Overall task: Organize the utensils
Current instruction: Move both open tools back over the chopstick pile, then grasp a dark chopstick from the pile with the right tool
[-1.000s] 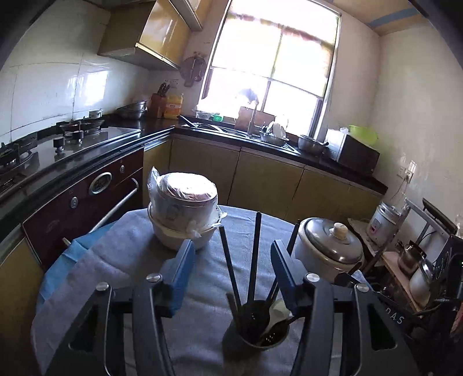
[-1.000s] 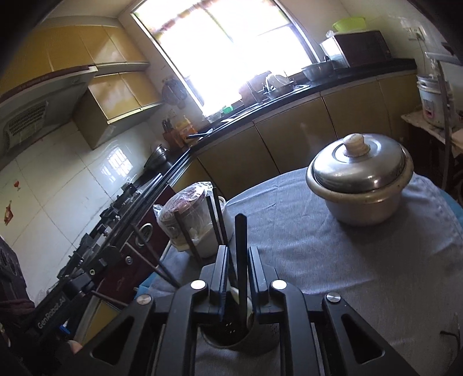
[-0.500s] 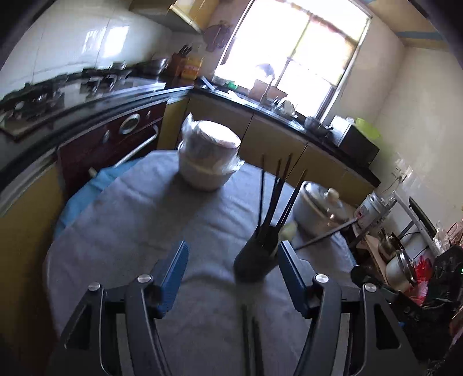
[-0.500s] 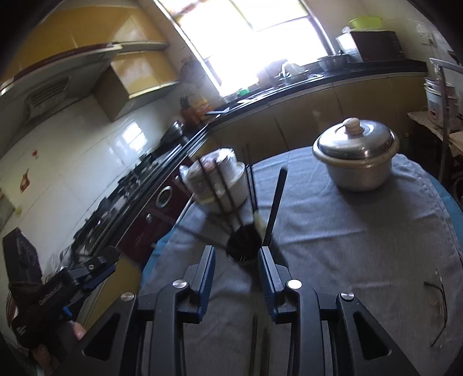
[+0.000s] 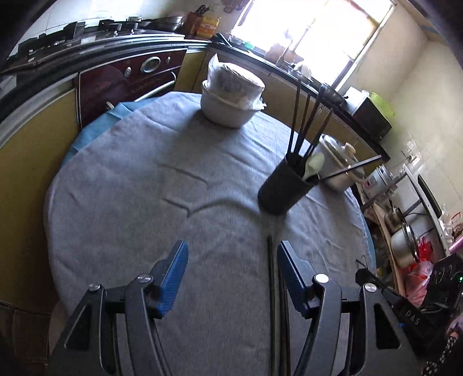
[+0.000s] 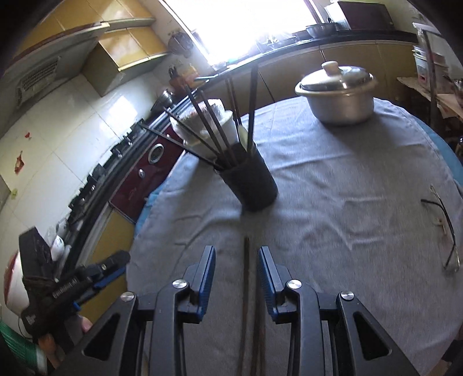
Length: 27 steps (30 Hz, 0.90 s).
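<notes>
A round table [image 5: 121,185] under a grey cloth [image 6: 347,185] takes up most of the room in view, with a blue layer showing at its edge; kitchen counters and a stove [image 5: 86,31] run along the wall behind it, under a bright window [image 5: 315,26]; on the cloth, at the far side, stands a lidded metal pot [image 6: 338,95], and well apart from it a stack of white bowls wrapped in plastic [image 5: 231,95]; between them and nearer the middle stands the black utensil holder [image 6: 251,185], upright, holding several dark chopsticks [image 5: 303,121] that fan outward and one pale spoon [image 5: 314,165]; a pair of spectacles [image 6: 442,225] lies on the cloth near the right edge in the right wrist view; one more pair of dark chopsticks [image 6: 246,289] lies flat on the cloth in front of the holder, its far tips short of the holder's base; the right gripper [image 6: 236,269] sits over these loose chopsticks with its jaws partly apart, the sticks running between the blue pads without contact, nothing held; the left gripper [image 5: 231,269] stands with its jaws wide, the same sticks lying just inside its right finger, nothing held; the left device also shows at the lower left of the right wrist view, in a person's hand.
</notes>
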Available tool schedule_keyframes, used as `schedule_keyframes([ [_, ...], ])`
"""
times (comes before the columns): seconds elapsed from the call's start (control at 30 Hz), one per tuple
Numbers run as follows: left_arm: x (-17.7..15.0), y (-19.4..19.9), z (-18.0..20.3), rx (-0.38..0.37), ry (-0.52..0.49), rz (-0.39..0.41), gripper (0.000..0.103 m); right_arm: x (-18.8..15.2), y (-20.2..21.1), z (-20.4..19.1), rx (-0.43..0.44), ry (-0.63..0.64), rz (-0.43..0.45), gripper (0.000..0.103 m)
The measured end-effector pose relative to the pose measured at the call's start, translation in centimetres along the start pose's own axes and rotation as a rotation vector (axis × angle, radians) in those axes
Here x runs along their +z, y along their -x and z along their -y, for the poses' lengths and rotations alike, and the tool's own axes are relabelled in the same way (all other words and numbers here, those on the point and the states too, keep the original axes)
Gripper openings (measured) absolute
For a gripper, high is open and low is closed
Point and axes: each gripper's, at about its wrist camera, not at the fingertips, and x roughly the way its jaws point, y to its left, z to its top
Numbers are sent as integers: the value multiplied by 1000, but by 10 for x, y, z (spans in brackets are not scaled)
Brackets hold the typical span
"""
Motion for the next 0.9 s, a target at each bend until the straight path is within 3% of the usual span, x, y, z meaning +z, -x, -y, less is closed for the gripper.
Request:
schedule_keyframes([
  [0.17, -9, -14, 1, 2, -10, -33, 65, -20, -12, 16, 10, -40, -47, 33],
  [0.37, -12, -33, 5, -13, -17, -79, 65, -26, -51, 24, 47, -41, -163, 33],
  [0.57, -13, -47, 3, -16, -19, -106, 65, -22, -90, 14, -2, 37, -275, 32],
  [0.73, -15, -59, -2, -12, -16, -127, 65, -16, -114, 13, -68, 43, -325, 20],
  [0.9, -17, -65, -5, -13, -14, -146, 64, -16, -127, 15, -82, 53, -355, 17],
])
